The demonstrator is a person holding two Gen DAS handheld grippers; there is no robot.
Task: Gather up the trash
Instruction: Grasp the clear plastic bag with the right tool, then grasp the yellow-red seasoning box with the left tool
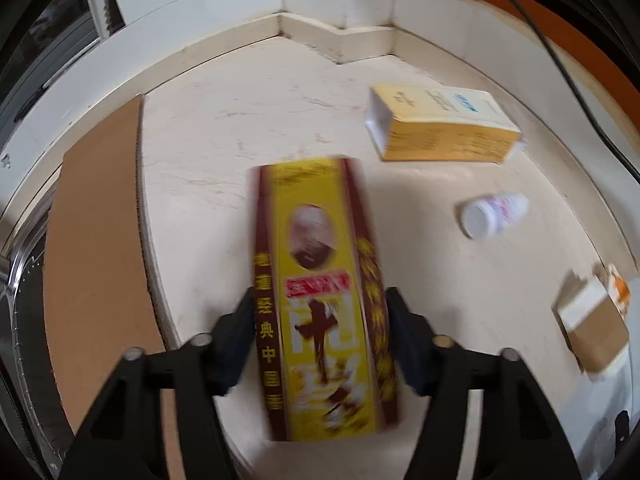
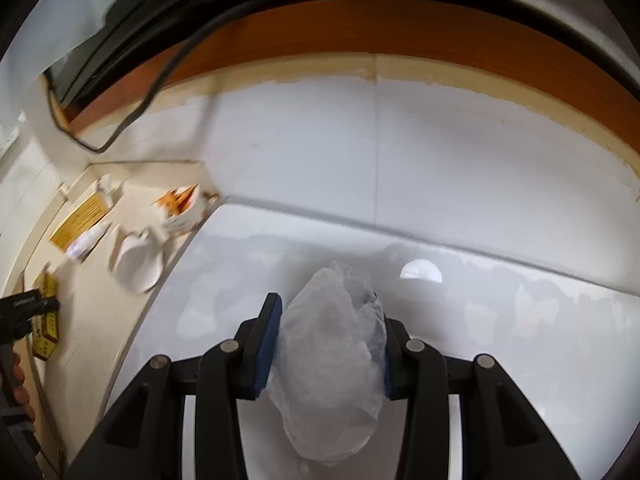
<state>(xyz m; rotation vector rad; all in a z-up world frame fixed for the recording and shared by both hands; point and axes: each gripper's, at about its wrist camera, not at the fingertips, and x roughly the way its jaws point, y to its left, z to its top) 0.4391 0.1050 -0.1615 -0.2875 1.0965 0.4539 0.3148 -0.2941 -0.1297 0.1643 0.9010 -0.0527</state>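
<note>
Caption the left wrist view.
Left gripper fingers clamp a yellow-and-maroon carton above the cream floor.

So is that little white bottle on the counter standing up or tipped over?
Tipped over. The small white bottle lies on its side on the pale counter, cap end towards the camera.

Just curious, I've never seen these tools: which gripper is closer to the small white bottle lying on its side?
Left. The left gripper, clamping a yellow-and-red box, is just beside the white bottle. The right gripper, holding a crumpled plastic bag, is farther off.
</note>
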